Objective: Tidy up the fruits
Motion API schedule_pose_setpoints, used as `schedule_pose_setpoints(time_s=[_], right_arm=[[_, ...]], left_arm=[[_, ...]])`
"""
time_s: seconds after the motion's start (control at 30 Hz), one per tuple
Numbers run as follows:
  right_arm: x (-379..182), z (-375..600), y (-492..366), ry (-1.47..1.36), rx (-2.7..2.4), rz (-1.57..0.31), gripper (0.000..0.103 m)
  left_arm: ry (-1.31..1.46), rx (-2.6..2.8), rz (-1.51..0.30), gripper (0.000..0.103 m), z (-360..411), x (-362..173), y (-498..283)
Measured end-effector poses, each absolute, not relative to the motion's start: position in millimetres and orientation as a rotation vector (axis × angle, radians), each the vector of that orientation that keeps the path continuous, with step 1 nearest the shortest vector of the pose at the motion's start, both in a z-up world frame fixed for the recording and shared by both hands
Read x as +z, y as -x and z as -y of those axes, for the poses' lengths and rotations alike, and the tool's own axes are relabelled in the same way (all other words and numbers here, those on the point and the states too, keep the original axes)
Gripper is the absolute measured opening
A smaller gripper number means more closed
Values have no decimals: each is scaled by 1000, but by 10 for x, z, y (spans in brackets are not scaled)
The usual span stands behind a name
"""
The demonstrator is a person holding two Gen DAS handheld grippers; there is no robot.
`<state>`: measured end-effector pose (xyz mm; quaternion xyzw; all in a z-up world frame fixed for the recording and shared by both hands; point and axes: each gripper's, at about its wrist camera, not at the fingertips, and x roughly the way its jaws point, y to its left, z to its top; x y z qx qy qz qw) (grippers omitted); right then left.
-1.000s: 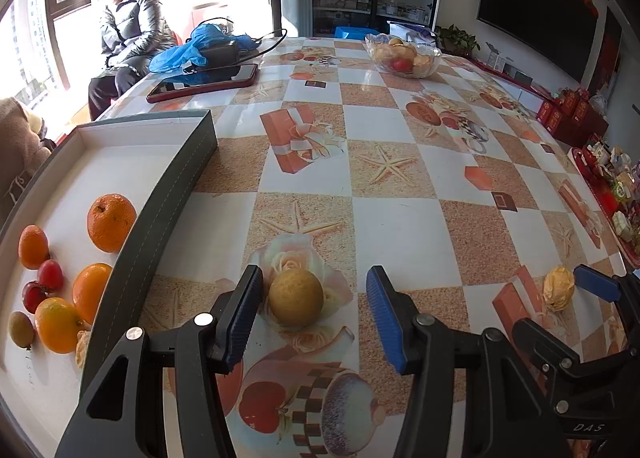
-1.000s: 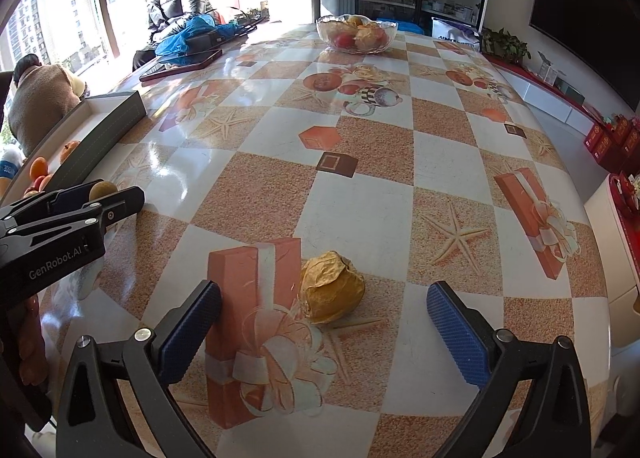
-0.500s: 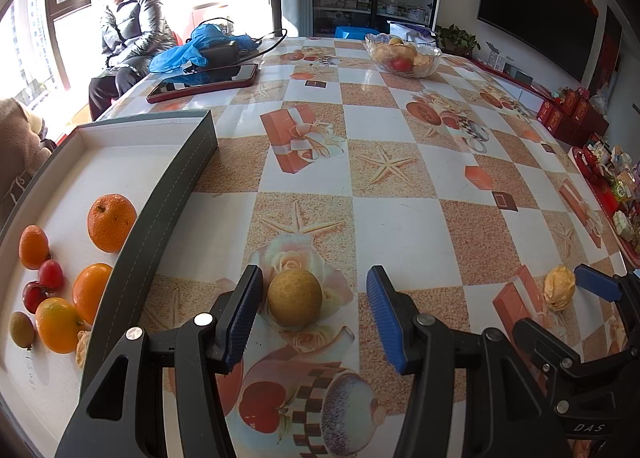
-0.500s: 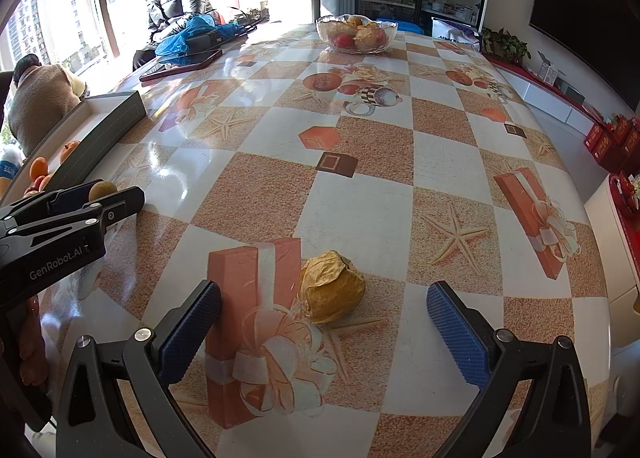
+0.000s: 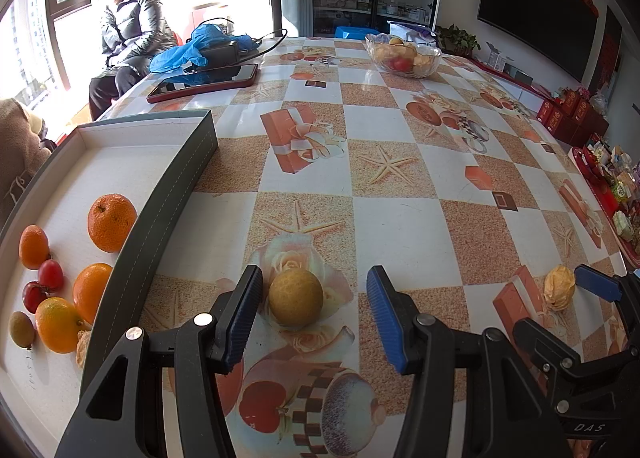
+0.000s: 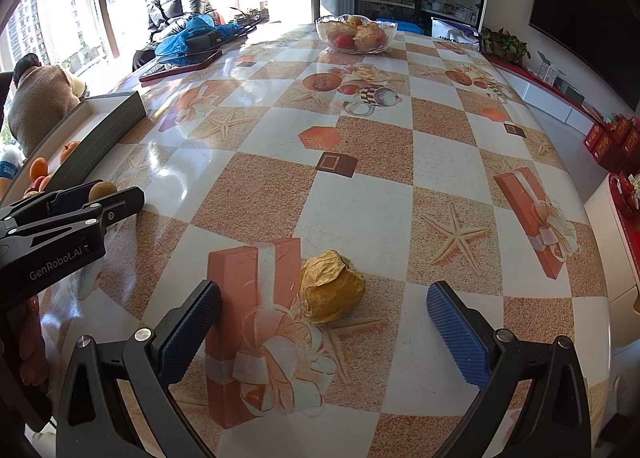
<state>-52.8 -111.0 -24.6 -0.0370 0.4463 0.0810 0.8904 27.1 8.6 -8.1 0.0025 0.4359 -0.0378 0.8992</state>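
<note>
Sunlit and glossy, the desk [image 5: 400, 217] wears a checked cloth printed with starfish and gift boxes; a glass bowl [image 5: 404, 57] of fruit sits at its far end.

At the left edge a shallow white tray [image 5: 176, 177] already holds oranges [image 5: 111, 221] and small red fruits, which suggests it is the sorting place.

The left claw [image 5: 316, 314] stands spread around a round yellow fruit [image 5: 295, 297] that rests on the desk, the left pad just beside it, the right pad apart. It looks lined up for a grasp.

The right claw [image 6: 324, 326] is spread wide, with a papery husked fruit [image 6: 331, 286] lying between its pads, touching neither.

Fisheye bending cuts off the tray's near corner. What the small pale lump by the tray wall is, I cannot tell. The bowl's contents are hard to sort out.
</note>
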Motion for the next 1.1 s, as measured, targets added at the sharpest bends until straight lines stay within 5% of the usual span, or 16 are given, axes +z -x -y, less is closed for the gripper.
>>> schedule_pose_setpoints(time_s=[1.1], right_arm=[[-244,1111,529,76,168,-926,103]], left_arm=[[-6,-78,-903,59,-82,-82,-279]])
